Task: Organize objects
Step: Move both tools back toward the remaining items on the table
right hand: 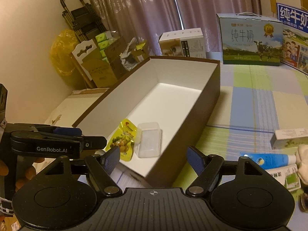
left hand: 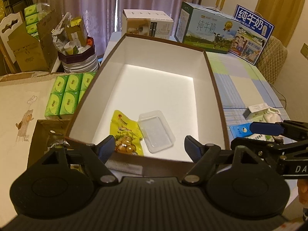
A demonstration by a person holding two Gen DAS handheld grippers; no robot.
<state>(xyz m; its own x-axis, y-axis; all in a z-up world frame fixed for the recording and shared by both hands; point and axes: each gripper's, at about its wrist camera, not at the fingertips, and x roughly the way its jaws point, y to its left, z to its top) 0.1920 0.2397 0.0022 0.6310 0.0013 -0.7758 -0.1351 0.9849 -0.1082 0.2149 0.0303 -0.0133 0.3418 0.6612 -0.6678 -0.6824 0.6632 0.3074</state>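
Both claws stand apart w/ nothing between them: left gripper (left hand: 148,147) hangs over the near end of the box (left hand: 211,73), right gripper (right hand: 153,158) just beside it at the box's near right corner, and each shows at the edge of the other's view. Task looks early on. Box is a long brown one w/ white inside, sitting on the checked tablecloth (right hand: 256,96), and only two things are in it so far, both at the near end: a yellow snack packet (left hand: 126,132) and a clear plastic tray (left hand: 156,130), touching side by side. Rest of the box floor is bare, so plenty of room. Left to do, by my guess: the loose stuff on the cloth right of the box, i.e. a blue tube (right hand: 269,160), a small white carton (right hand: 288,137) beyond it, another printed carton near the table's front edge, and something pale and soft at the far right that I can't make out. Not sure whether the green tissue packs (left hand: 69,94) stacked against the box's left wall are part of the job. Around: two milk cartons (left hand: 207,30) and a white box (left hand: 148,24) at the far edge of the table, cardboard and a full bin off to the left by the curtain. In the way: not much; the box's right wall stands between the loose items and the floor inside, and the two grippers are close enough to crowd each other
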